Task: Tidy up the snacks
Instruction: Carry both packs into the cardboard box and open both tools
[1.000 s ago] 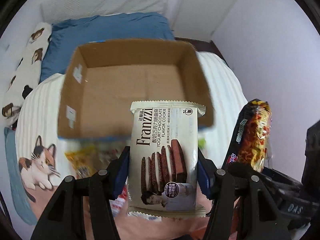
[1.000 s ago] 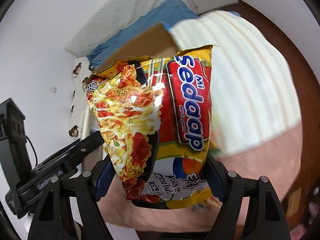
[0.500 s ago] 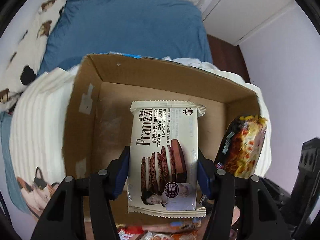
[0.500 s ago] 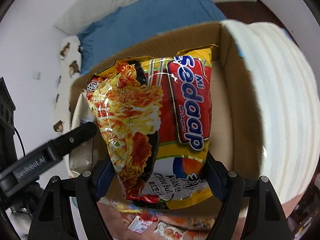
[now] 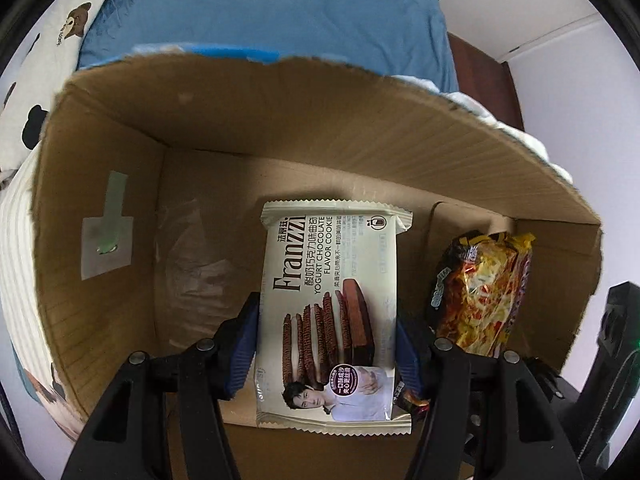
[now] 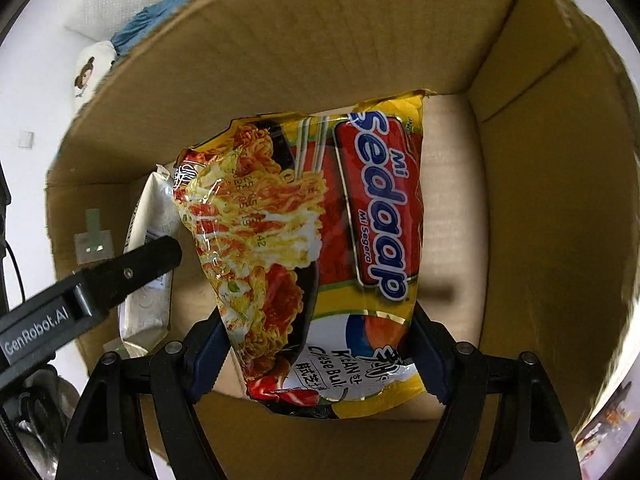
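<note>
My left gripper (image 5: 326,344) is shut on a cream Franzzi cookie pack (image 5: 332,280) and holds it inside the open cardboard box (image 5: 280,120), above the box floor. My right gripper (image 6: 320,352) is shut on a yellow and red Mi Sedaap noodle packet (image 6: 320,240) and holds it inside the same box (image 6: 360,40), to the right of the cookie pack. The noodle packet (image 5: 480,292) also shows in the left wrist view. The cookie pack (image 6: 148,260) and a left finger (image 6: 120,276) show edge-on in the right wrist view.
The box sits on a bed with a white striped cover (image 5: 16,220), a blue quilt (image 5: 260,4) and a bear-print pillow (image 5: 60,12) behind it. A taped label (image 5: 106,240) is on the box's left wall. More snack packs (image 6: 604,420) lie outside at right.
Both grippers moved forward and down into the box with their packs. The box walls now fill both views.
</note>
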A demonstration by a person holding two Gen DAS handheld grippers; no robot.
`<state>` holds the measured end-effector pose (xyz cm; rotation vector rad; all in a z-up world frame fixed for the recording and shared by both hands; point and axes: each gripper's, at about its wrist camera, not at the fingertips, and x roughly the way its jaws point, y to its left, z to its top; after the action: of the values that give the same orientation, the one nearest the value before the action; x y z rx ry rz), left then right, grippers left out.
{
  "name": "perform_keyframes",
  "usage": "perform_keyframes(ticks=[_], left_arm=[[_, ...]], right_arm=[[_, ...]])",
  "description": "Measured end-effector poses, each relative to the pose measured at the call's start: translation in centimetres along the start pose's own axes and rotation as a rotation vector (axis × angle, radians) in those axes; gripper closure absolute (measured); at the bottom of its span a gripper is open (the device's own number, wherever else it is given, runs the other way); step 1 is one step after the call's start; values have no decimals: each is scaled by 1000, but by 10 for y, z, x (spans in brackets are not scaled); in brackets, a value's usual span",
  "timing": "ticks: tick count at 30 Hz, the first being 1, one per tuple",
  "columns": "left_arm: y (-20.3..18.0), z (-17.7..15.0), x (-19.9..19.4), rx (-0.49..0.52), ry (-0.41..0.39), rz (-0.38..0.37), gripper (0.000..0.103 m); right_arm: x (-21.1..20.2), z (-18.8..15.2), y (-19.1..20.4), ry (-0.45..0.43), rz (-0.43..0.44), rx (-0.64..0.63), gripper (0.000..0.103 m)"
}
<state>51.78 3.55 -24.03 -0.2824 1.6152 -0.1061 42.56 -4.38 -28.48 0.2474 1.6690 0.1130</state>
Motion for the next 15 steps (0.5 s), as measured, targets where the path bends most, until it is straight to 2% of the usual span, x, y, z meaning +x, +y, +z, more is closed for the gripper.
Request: perform_keyframes(ticks=[4, 5, 6, 8, 9, 10, 15], left_arm=[[-2, 5, 10, 8, 20, 24, 45], [-2, 5, 11, 8, 22, 22, 45], [-2, 6, 11, 8, 19, 25, 44], [0, 5, 8, 13, 3, 39, 25], [-1, 4, 4, 24, -12, 48, 10], [-2, 2, 1, 36, -27, 56, 7], [-2, -15, -16, 71, -90, 60, 6]], right_arm=[[0, 7, 10, 43, -17, 7, 20], [0, 10, 13, 41, -27, 5, 18], [-4, 16, 13, 32, -38, 3, 9], [-11, 14, 23, 10, -40, -3, 2], [-15, 11, 30, 0, -34, -17, 2], [-18, 8, 35, -7, -36, -29, 2], [-36, -22, 62, -50, -85, -111, 2]])
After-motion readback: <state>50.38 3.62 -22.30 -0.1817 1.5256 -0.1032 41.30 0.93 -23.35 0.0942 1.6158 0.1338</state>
